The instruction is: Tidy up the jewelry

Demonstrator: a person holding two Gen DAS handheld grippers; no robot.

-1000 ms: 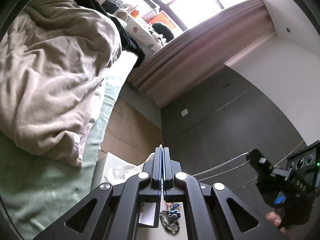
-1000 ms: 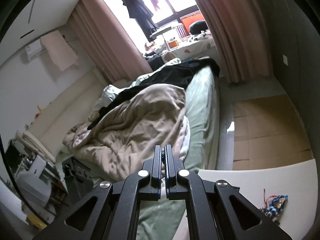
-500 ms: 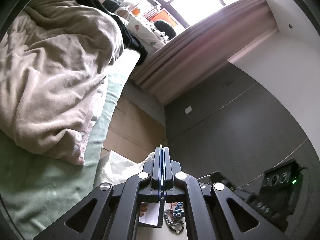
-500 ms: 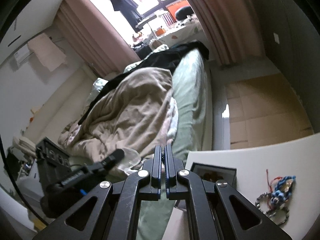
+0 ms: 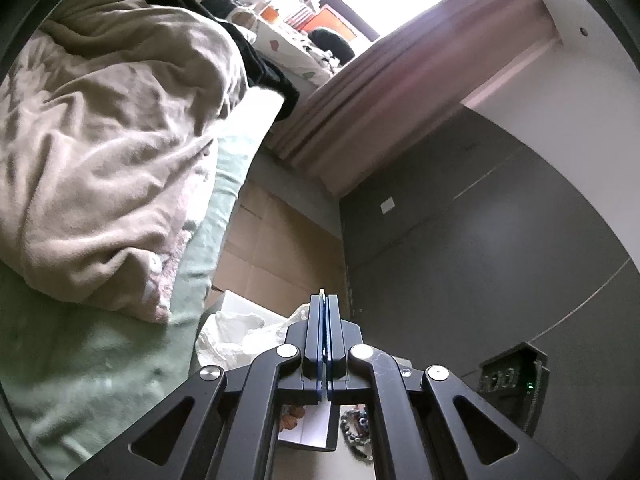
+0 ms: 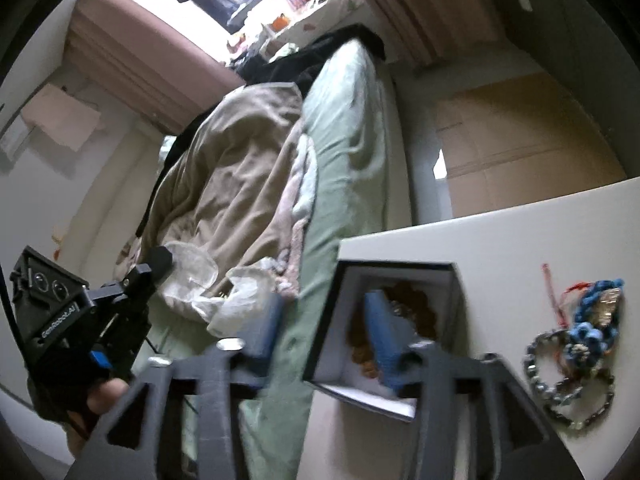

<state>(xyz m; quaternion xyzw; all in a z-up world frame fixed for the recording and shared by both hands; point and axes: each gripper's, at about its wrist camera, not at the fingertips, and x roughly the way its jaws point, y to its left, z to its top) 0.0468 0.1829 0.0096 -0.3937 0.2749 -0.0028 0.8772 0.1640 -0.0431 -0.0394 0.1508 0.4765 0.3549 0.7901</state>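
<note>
A black jewelry box [image 6: 456, 280] with a white lining stands open on the white table [image 6: 500, 240], with brown beaded jewelry [image 6: 408, 304] inside. Right of it lies a heap of bracelets [image 6: 576, 356]: blue knotted ones, grey beads, a red cord. My right gripper [image 6: 324, 322] hangs just over the box's left wall. Its jaws are opening, one finger outside the box and one over the inside, pressing on nothing. My left gripper [image 5: 323, 304] is shut and empty, raised above the box [image 5: 308, 428] and the bracelets [image 5: 356, 428]. In the right wrist view the left gripper [image 6: 158, 258] shows at the left.
Left of the table is a bed [image 6: 344, 128] with a beige blanket [image 5: 104, 152] and crumpled clear plastic [image 6: 200, 276]. A dark grey wall [image 5: 480, 248] and brown floor panels [image 6: 512, 136] lie beyond. A hand [image 6: 104, 396] holds the left gripper.
The right gripper has sunk toward the table and its jaws have spread from shut to apart; box and bracelets now loom larger. The left gripper stays shut and nearly still.
</note>
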